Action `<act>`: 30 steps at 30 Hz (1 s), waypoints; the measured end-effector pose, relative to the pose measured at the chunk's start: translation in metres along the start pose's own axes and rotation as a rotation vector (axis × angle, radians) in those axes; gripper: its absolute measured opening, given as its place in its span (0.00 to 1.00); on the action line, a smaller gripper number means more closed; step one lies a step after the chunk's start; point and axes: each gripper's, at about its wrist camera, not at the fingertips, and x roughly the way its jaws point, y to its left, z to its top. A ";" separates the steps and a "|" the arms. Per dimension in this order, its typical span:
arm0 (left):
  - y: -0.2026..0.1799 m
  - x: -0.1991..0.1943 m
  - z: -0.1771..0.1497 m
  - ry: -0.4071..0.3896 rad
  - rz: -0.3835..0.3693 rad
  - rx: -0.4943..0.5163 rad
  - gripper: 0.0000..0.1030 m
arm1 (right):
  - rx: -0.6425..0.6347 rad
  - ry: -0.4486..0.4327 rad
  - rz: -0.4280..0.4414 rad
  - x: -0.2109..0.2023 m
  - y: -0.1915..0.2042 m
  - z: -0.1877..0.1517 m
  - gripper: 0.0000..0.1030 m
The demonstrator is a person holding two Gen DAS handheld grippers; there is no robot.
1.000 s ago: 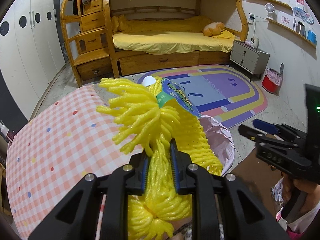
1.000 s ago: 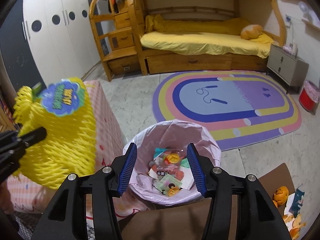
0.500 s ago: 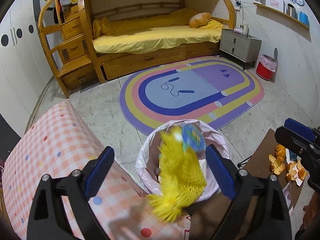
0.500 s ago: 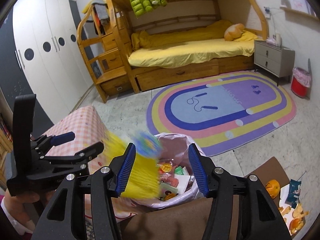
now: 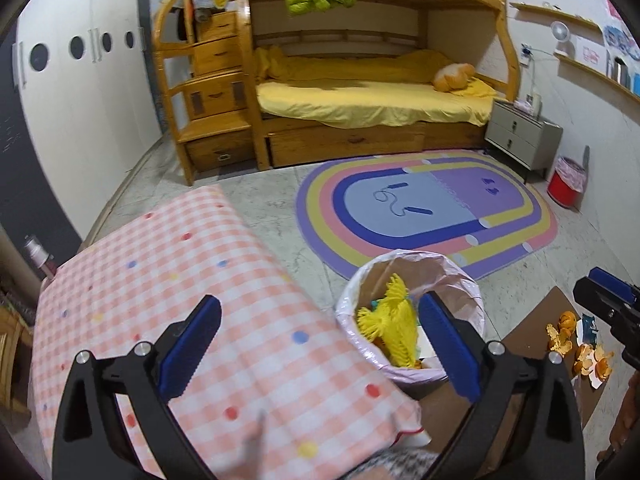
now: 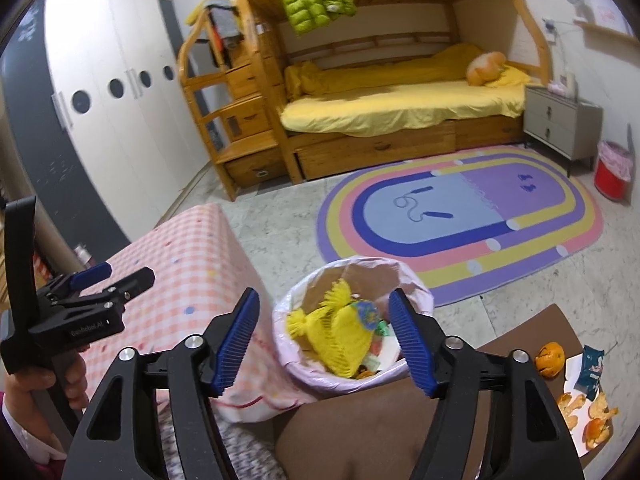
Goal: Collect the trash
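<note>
With both the left tongs [image 5: 316,344] and right tongs [image 6: 326,344] spread wide and empty, the yellow foam fruit net [image 6: 340,336] lies in the pink-lined trash bin [image 6: 416,280] ahead, while orange peels [image 6: 588,416] lie far right of the right tongs, the nearer pair.

Left gripper [image 5: 316,344] spread wide, empty, bottom center of left wrist view. Right gripper [image 6: 324,342] likewise wide apart, empty, bottom center of right wrist view. Left hand [image 6: 44,384] lower left there, gripping handle.
</note>
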 end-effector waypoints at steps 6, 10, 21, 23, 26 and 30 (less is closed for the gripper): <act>0.040 -0.053 -0.020 -0.036 0.069 -0.077 0.93 | -0.092 0.012 0.061 -0.025 0.052 -0.007 0.88; 0.059 -0.084 -0.038 -0.020 0.140 -0.109 0.93 | -0.188 0.061 0.089 -0.034 0.088 -0.014 0.90; 0.101 -0.154 -0.093 0.098 0.233 -0.195 0.93 | -0.334 0.087 0.202 -0.066 0.164 -0.030 0.90; 0.108 -0.169 -0.103 0.086 0.281 -0.219 0.93 | -0.354 0.082 0.217 -0.073 0.174 -0.034 0.90; 0.120 -0.187 -0.115 0.065 0.333 -0.257 0.93 | -0.373 0.090 0.239 -0.079 0.185 -0.036 0.90; 0.135 -0.205 -0.130 0.056 0.378 -0.299 0.93 | -0.407 0.090 0.237 -0.086 0.194 -0.039 0.90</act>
